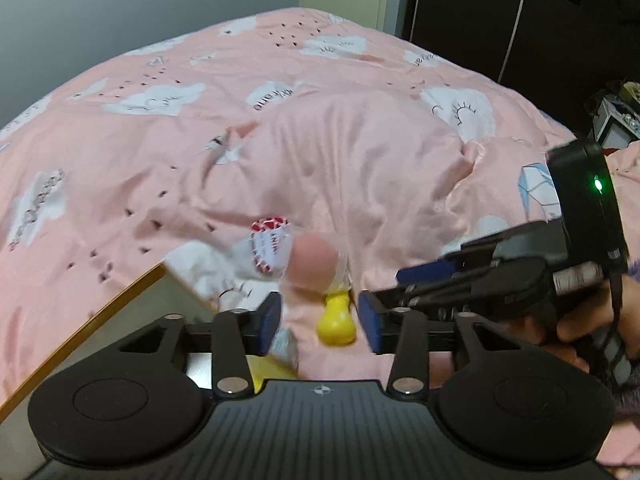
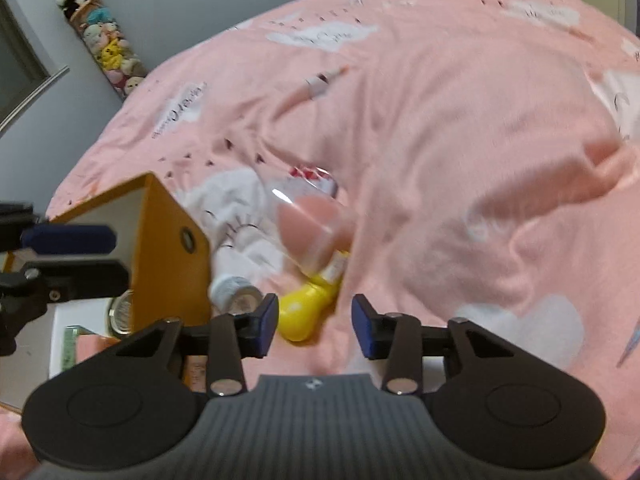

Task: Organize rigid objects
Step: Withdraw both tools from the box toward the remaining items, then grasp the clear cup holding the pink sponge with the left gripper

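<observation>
While both views are smeared by motion blur, the layout reads clearly enough: a pink duvet (image 1: 360,152) printed with white clouds covers the bed, and a small heap of rigid objects lies in a fold of it. The left gripper (image 1: 320,322) hangs over that heap with its blue pads apart and nothing pressed between them; the right gripper (image 2: 314,326) is likewise spread, empty, above the same spot. A yellow bulb-shaped bottle (image 2: 306,314) lies on the duvet just ahead of both pairs of pads, its neck pointing away. Touching or overlapping it further back sits a clear container with a pink rounded top (image 2: 314,224), tilted, and behind that a red-and-white patterned package (image 1: 270,246). A small white cylindrical jar (image 2: 236,300) lies on its side beside the yellow bottle, close to the corner of an orange-edged storage box (image 2: 172,248) with a white inside. Within the box a round metal-rimmed item (image 2: 120,314) shows partly. Against the grey wall, a tall tube of plush toys (image 2: 106,44) leans, topped by a panda.
</observation>
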Motion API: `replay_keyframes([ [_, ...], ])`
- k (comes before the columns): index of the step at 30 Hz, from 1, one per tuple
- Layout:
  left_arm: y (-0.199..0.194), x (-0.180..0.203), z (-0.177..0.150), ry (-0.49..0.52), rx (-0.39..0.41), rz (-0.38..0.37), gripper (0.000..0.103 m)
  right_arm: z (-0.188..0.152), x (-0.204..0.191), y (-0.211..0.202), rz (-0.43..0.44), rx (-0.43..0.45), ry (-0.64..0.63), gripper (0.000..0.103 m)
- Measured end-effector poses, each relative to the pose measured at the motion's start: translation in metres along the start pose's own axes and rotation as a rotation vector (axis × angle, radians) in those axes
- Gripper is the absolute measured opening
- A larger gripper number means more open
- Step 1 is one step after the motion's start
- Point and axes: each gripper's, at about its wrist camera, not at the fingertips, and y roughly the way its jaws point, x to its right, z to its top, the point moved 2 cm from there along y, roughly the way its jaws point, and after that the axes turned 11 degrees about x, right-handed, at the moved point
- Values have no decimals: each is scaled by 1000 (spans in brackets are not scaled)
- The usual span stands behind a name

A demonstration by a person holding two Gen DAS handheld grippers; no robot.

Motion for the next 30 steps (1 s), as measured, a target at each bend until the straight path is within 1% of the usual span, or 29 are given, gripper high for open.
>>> replay_keyframes([
  [1, 9, 1, 2, -3, -4, -3, 67, -1, 3, 4, -2, -4, 6, 37],
  [2, 15, 2, 2, -4, -4, -9, 72, -2, 7, 7, -3, -5, 8, 32],
  [4, 30, 5, 4, 4, -7, -27, 76, 0, 12, 14, -10, -3, 9, 26],
  [5, 36, 7, 4, 14, -14, -32, 81, 1, 15, 17, -14, 0, 11, 24],
  [6, 43, 9, 4, 30, -21, -32, 83, 3, 18, 20, -16, 4, 14, 24],
  [7, 50, 10, 4, 49, -23, -22, 83, 4, 22, 22, -17, 9, 17, 23],
  [8, 58, 11, 5, 69, -24, -10, 86, 5, 26, 24, -22, 15, 24, 20],
  [10, 69, 11, 6, 90, -31, 9, 86, 5, 38, 28, -21, 15, 56, 14],
  [13, 87, 10, 7, 85, -49, 15, 86, 5, 49, 34, -14, 8, 93, 10],
  [14, 91, 10, 8, 83, -51, 17, 86, 4, 51, 35, -16, 8, 98, 6],
  [15, 95, 9, 9, 82, -56, 21, 86, 3, 53, 35, -19, 7, 101, 5],
  [18, 108, 6, 10, 74, -85, 53, 86, 3, 58, 37, -14, 2, 117, 4],
  [24, 129, 2, 8, 79, -145, 91, 84, 2, 59, 41, -20, -1, 107, 1],
  [26, 135, 2, 6, 77, -178, 98, 77, 2, 58, 43, -20, -1, 107, 1],
  [28, 138, 2, 5, 79, -198, 105, 76, 2, 57, 43, -20, -1, 104, 1],
  [29, 137, 2, 5, 76, -199, 96, 73, 2, 57, 44, -22, 0, 101, 1],
  [30, 136, 2, 5, 75, -200, 96, 73, 2, 56, 44, -21, 1, 99, 1],
])
